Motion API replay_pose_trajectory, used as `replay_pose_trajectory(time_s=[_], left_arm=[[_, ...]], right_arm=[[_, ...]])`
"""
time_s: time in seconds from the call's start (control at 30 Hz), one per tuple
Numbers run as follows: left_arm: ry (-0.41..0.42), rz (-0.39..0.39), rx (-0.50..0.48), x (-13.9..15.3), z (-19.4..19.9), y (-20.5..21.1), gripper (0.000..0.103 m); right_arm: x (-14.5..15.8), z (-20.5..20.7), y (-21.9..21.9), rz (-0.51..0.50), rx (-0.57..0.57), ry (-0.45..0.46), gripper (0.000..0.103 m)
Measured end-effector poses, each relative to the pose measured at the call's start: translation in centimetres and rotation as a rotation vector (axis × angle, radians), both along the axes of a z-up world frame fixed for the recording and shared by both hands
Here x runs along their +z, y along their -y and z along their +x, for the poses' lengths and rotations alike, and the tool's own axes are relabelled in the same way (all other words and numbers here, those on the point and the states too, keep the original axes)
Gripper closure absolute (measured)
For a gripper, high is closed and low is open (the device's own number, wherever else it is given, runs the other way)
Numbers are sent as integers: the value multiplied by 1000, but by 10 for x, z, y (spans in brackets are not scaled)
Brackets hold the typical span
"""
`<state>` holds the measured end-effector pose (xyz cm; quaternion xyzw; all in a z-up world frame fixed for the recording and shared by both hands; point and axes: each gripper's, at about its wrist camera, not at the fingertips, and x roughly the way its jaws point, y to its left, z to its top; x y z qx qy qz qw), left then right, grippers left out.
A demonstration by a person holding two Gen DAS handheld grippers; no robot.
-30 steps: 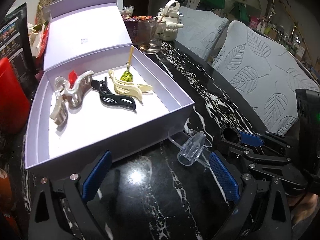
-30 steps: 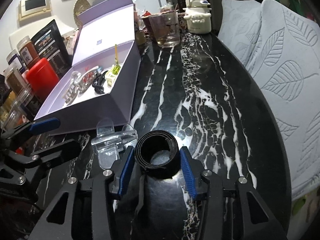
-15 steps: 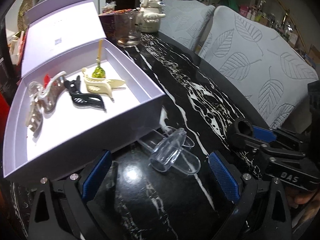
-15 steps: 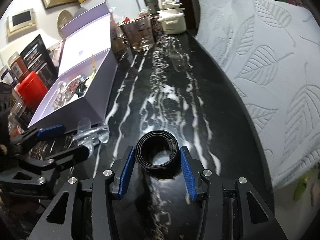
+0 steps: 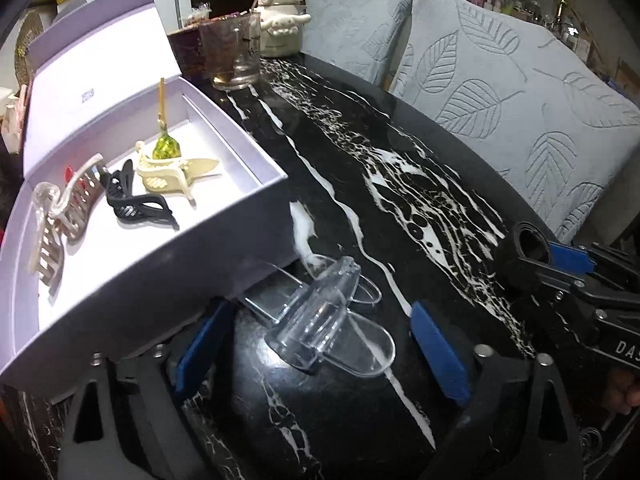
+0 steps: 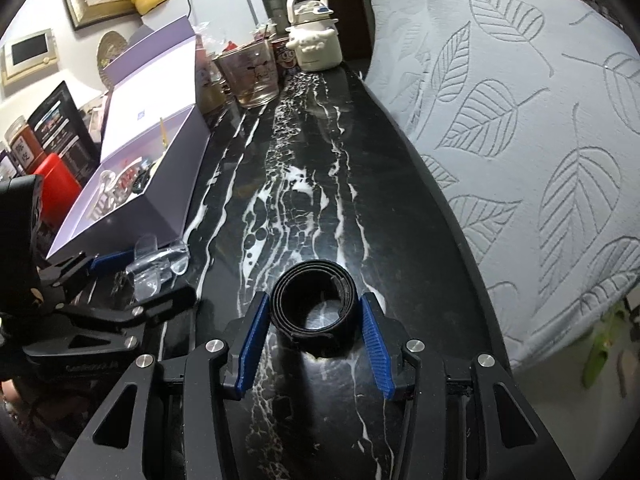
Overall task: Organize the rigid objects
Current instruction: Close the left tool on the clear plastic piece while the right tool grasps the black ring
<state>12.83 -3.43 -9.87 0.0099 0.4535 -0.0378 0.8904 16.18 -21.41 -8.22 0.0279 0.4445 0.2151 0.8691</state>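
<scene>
While the right gripper (image 6: 312,332) is clamped on the coiled belt (image 6: 313,304), the closing, still empty left gripper (image 5: 320,344) is best shut across the light, slick, brittle clear clip (image 5: 326,320) at its ridged middle

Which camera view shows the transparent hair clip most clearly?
The left wrist view: the transparent hair clip lies large and whole on the black table, between the left claw's blue pads. In the right wrist view it is small, near the lilac box.

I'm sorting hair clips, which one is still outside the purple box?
The clear hair clip: it lies on the black marble table beside the purple box, while the others sit inside.
</scene>
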Motion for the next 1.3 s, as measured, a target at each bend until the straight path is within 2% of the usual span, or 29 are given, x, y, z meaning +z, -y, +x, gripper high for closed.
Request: replay_pose_trajectory(time_s=[0.03,0.1,0.17,0.23,0.33,0.67,0.7,0.73,0.77,0.97,1.3], left_arm=[[7,0,0,1,0,0,29],[13,-2,4,2,-1,0,40],[14,-5,0,3,-1,0,43],[18,-6,-4,3,-2,0,51],[15,-13,-11,5,-4,1,59],[11,-59,-8,12,-9,-5,67],[11,-55,-4,13,-9,-6,68],[11,-55,-3,14,-10,-6,68],[11,-57,-1,14,-10,-7,68],[8,-101,22,18,-16,-14,70],[44,-85,-2,34,-27,-11,75]], right_arm=[[0,1,0,1,-1,0,56],[0,1,0,-4,-5,0,52],[0,2,0,-7,-10,1,45],[0,3,0,-8,-11,1,44],[0,4,-1,-12,-16,2,44],[-1,0,-9,-41,-5,24,44],[-2,0,-10,-42,-2,33,46],[-2,-1,-11,-46,-2,46,55],[-3,-1,-11,-61,-13,56,59],[-2,-2,-7,-48,-34,48,60],[-1,-15,3,-14,-57,23,61]])
